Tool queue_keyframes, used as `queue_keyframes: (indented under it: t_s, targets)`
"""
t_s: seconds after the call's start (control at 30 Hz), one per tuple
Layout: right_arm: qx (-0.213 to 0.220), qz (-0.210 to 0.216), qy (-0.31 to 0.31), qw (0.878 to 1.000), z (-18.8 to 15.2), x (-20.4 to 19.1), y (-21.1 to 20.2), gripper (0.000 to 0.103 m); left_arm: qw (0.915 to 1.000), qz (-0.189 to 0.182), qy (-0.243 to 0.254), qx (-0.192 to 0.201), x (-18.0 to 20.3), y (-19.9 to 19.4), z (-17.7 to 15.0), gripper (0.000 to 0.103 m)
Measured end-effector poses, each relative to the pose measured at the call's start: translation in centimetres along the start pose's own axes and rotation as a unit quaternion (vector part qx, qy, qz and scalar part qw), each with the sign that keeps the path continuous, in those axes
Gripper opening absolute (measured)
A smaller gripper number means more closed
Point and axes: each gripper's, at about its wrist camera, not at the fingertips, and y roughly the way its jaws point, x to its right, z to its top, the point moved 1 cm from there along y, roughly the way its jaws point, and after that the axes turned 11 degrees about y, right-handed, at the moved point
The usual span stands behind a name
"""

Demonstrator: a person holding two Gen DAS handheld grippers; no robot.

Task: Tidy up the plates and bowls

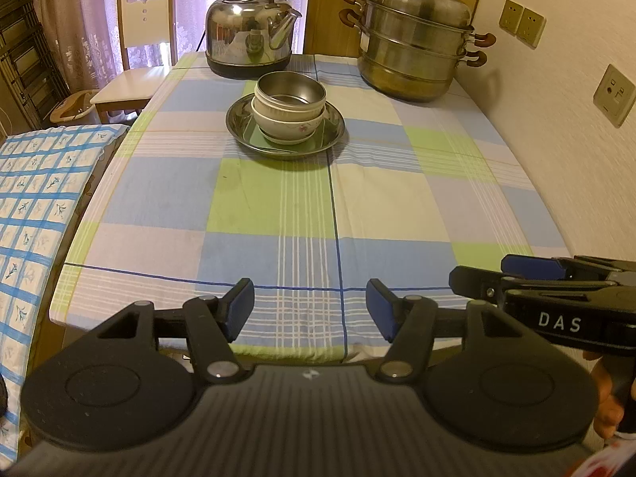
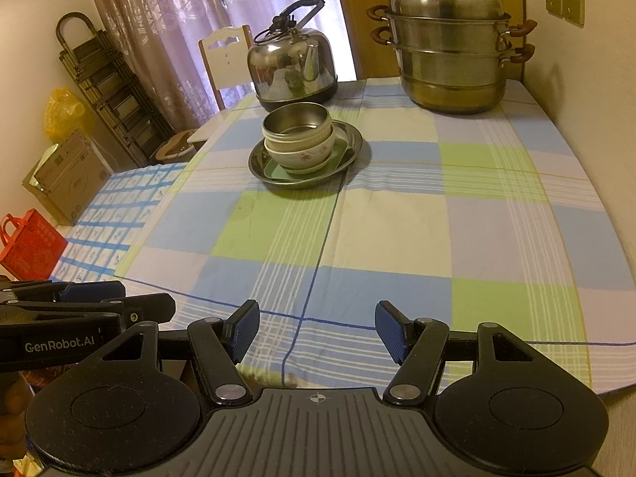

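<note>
A metal plate [image 1: 334,131] [image 2: 351,147] lies in the far middle of the checked tablecloth. On it stands a stack: a white bowl with a flower print [image 1: 290,127] [image 2: 302,157] below, a steel bowl [image 1: 290,89] [image 2: 296,121] on top. A greenish flat dish seems to lie under the stack. My left gripper [image 1: 310,308] hangs open over the table's near edge, nothing between its blue pads. My right gripper [image 2: 318,330] stands open beside it, also with nothing in it. Each shows in the other's view: the right gripper [image 1: 512,276] and the left gripper [image 2: 131,298].
A steel kettle [image 1: 250,35] [image 2: 294,65] and a lidded steamer pot [image 1: 417,43] [image 2: 453,51] stand at the table's [image 1: 278,206] far end. A wall with sockets runs along the right. A chair [image 1: 139,39], a blue checked cushion [image 1: 35,198], boxes and a red bag [image 2: 28,246] are left.
</note>
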Motion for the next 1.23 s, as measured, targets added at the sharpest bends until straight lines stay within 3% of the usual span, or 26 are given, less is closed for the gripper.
queue_keyframes:
  t_s: [1.23]
  targets:
    - [-0.002, 0.0, 0.0, 1.0, 0.05, 0.02, 0.05, 0.064, 1.0, 0.005, -0.002, -0.001, -0.09, 0.32, 0.35, 0.062]
